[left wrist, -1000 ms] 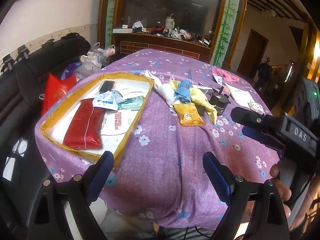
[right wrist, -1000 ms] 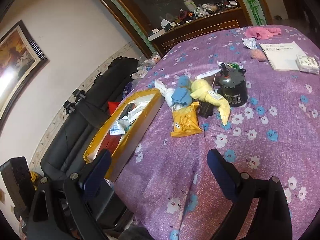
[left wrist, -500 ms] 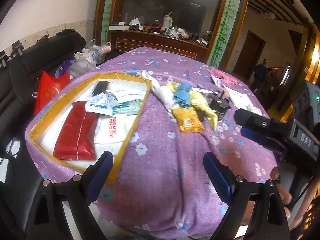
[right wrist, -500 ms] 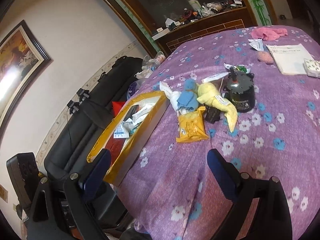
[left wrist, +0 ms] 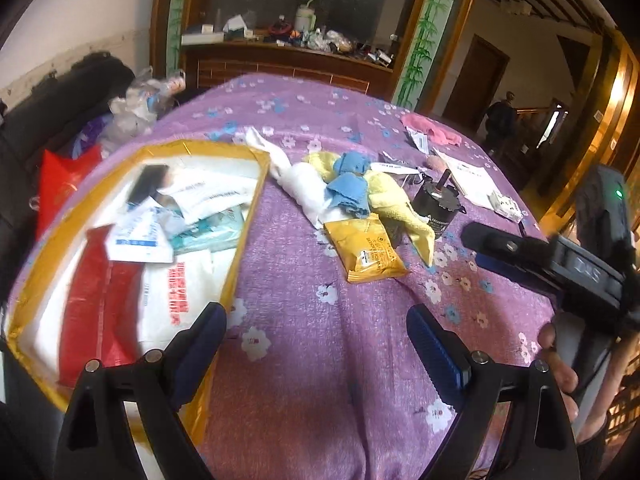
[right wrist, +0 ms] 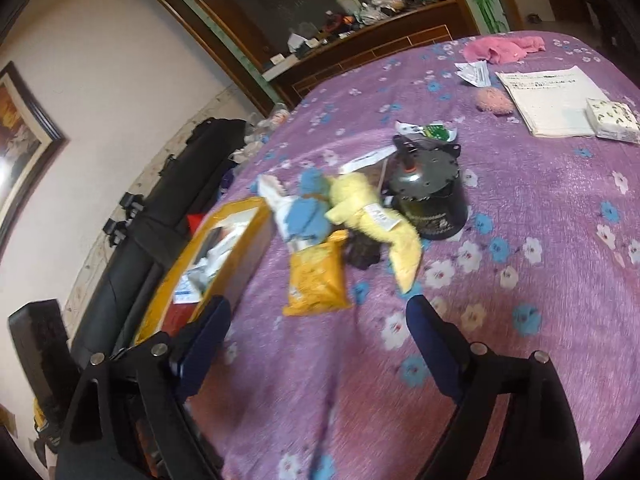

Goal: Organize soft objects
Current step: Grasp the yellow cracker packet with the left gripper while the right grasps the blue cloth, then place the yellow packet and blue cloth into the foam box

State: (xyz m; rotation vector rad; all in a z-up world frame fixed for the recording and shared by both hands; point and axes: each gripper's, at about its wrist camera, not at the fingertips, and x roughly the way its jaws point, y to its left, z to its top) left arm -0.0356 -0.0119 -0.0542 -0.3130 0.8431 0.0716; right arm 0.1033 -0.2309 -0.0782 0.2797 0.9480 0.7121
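Note:
A pile of soft cloths lies mid-table: a white cloth (left wrist: 298, 186), a blue cloth (left wrist: 347, 188) (right wrist: 306, 216) and a yellow cloth (left wrist: 396, 204) (right wrist: 374, 216). An orange packet (left wrist: 370, 254) (right wrist: 316, 280) lies in front of them. A pink cloth (left wrist: 430, 130) (right wrist: 500, 48) lies at the far side. My left gripper (left wrist: 316, 344) is open and empty, above the near table, short of the packet. My right gripper (right wrist: 318, 334) is open and empty, just short of the packet; it also shows in the left wrist view (left wrist: 508, 250).
A yellow-rimmed tray (left wrist: 244, 228) (right wrist: 244, 264) at the left holds a red pouch (left wrist: 94, 300) and several white packets. A black canister (left wrist: 436, 206) (right wrist: 430, 200) stands beside the cloths. Papers (right wrist: 548, 100) and a tissue pack (right wrist: 612, 120) lie at the far right. A black sofa (right wrist: 168, 216) runs along the left.
Both grippers have moved forward over the purple-clothed table towards the cloth pile and the packet. Both stay open and empty.

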